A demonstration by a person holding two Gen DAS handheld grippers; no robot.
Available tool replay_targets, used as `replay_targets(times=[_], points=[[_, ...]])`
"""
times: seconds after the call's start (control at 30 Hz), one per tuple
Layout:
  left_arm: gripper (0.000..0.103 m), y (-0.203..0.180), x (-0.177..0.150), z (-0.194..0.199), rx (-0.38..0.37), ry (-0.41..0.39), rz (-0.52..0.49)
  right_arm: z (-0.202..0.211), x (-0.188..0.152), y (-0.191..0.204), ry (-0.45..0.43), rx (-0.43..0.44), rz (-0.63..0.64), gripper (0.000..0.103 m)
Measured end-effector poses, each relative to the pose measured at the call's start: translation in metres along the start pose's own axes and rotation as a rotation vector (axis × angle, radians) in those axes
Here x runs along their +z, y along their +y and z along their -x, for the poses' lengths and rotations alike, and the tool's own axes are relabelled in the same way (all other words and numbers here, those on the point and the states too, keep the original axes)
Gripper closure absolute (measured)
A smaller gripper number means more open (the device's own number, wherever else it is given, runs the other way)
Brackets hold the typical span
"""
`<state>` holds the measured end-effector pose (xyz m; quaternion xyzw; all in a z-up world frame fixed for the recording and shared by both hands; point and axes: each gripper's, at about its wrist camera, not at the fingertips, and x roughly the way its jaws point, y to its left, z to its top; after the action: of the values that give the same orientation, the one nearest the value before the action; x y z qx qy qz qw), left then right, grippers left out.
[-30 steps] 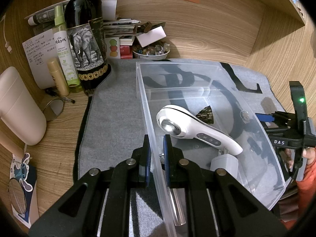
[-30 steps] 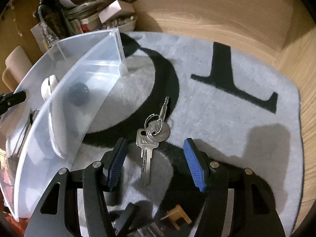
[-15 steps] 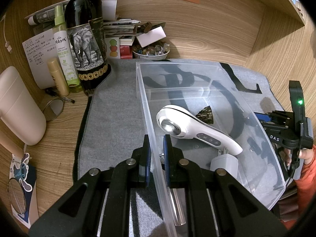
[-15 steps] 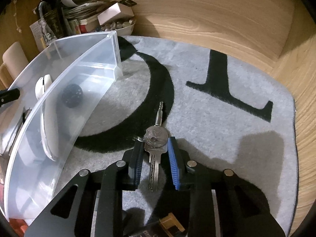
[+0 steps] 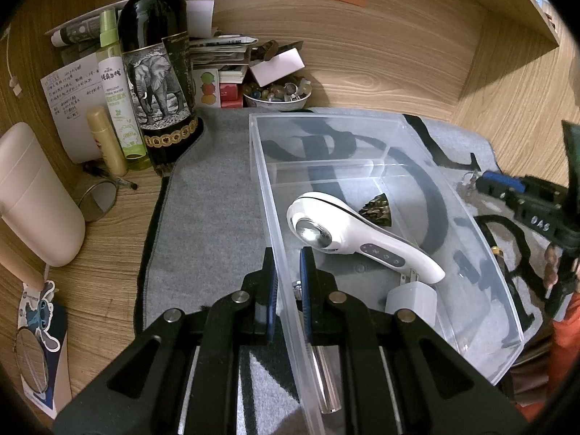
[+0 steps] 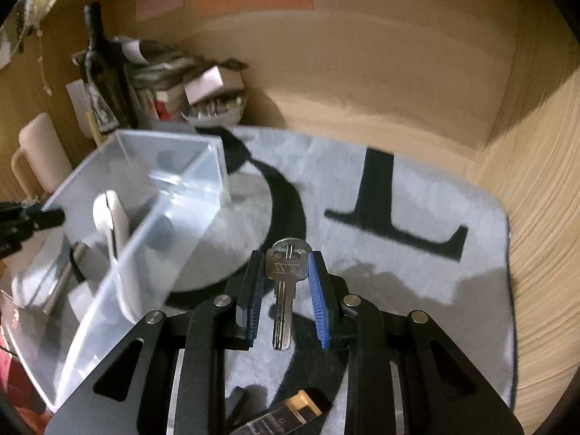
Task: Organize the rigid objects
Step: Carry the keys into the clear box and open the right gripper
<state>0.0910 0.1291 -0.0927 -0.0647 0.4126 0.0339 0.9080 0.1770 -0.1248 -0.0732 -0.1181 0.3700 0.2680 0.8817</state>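
My left gripper (image 5: 288, 264) is shut on the near left wall of a clear plastic bin (image 5: 362, 119) standing on the grey mat. Inside the bin lie a white handheld device (image 5: 348, 232), a small dark cone (image 5: 377, 210), a white charger (image 5: 411, 299) and a metal cylinder (image 5: 324, 373). My right gripper (image 6: 286, 264) is shut on a silver key (image 6: 284, 272), held clear above the mat, blade hanging toward the camera. The bin (image 6: 163, 137) stands to the key's left. In the left wrist view the right gripper (image 5: 500, 185) hovers beyond the bin's right wall.
A wine bottle (image 5: 156, 83), a green spray bottle (image 5: 116, 101), a bowl of beads (image 5: 277, 94) and papers crowd the back left corner. A beige container (image 5: 32, 195) stands at the left. A small dark and orange object (image 6: 282, 413) lies under my right gripper. Wooden walls enclose the mat (image 6: 453, 290).
My right gripper closed on the keys lying on the mat and lifted them off it. The left gripper and the bin have not moved.
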Motion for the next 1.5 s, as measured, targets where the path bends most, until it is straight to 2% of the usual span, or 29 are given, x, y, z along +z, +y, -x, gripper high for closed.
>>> replay_targets(times=[0.5, 0.8, 1.0, 1.13, 1.5], points=[[0.092, 0.000, 0.000, 0.000, 0.000, -0.001, -0.001, 0.050, 0.035, 0.027, -0.177, 0.051, 0.045, 0.081], [0.092, 0.000, 0.000, 0.000, -0.001, -0.001, -0.002, 0.067, 0.047, 0.064, -0.241, 0.142, 0.125, 0.081], [0.092, 0.000, 0.000, 0.000, -0.001, -0.001, -0.002, 0.057, 0.044, 0.093, -0.206, 0.213, 0.190, 0.081], [0.092, -0.001, 0.000, 0.000, 0.000, -0.001, -0.003, 0.040, 0.039, 0.110, -0.152, 0.251, 0.220, 0.081], [0.092, -0.001, 0.000, 0.000, -0.002, -0.002, -0.002, -0.001, 0.023, 0.135, 0.004, 0.289, 0.298, 0.081]])
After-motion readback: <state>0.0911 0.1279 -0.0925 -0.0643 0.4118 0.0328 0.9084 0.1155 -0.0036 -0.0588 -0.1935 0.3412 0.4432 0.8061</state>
